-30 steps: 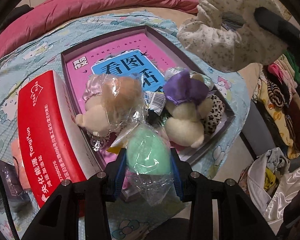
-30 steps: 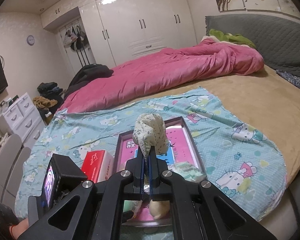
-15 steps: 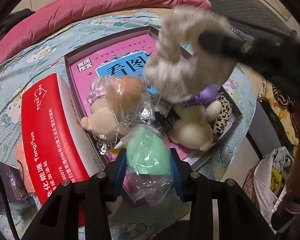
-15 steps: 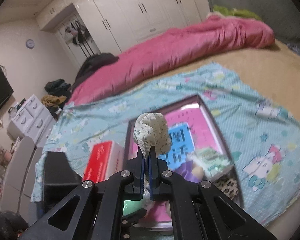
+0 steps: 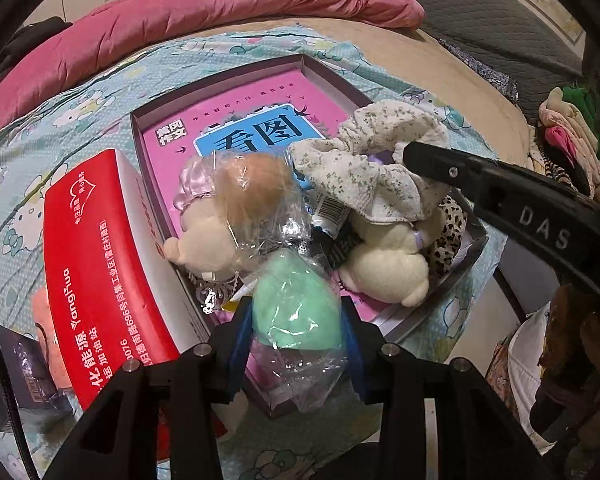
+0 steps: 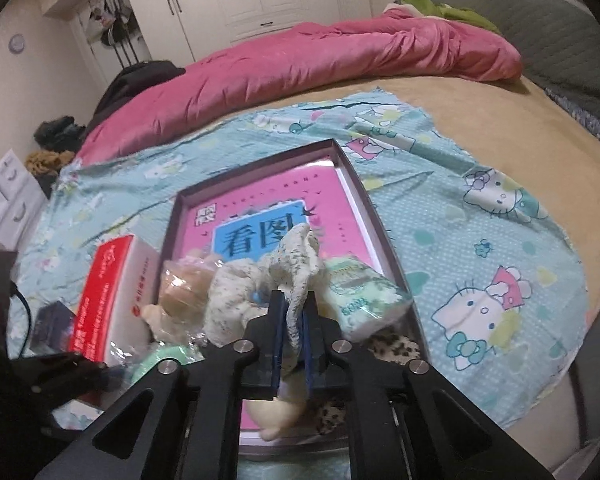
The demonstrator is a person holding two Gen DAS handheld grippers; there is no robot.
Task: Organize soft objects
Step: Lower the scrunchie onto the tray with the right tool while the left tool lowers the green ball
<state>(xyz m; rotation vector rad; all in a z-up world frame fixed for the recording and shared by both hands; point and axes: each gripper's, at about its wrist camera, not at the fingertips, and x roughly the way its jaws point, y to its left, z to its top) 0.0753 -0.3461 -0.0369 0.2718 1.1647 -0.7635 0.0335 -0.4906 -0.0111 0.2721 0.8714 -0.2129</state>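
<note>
Between our left gripper's (image 5: 296, 320) blue pads sits a mint-green soft toy in clear wrap (image 5: 296, 300), pinched at both sides. Just ahead, our right gripper (image 6: 292, 332) is easing its jaws apart, the floral cloth scrunchie (image 6: 296, 268) still hanging between them over the plush bears (image 5: 384, 252). Beyond lie the shallow box (image 5: 324, 68) and, to its left, a red carton (image 5: 100, 248).

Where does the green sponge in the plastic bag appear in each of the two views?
Left wrist view: bottom centre, the green sponge sits between the left gripper pads.
Right wrist view: lower left, only a pale green edge shows, below the red box.
Shared landmark: the pink book lying in the tray.
</note>
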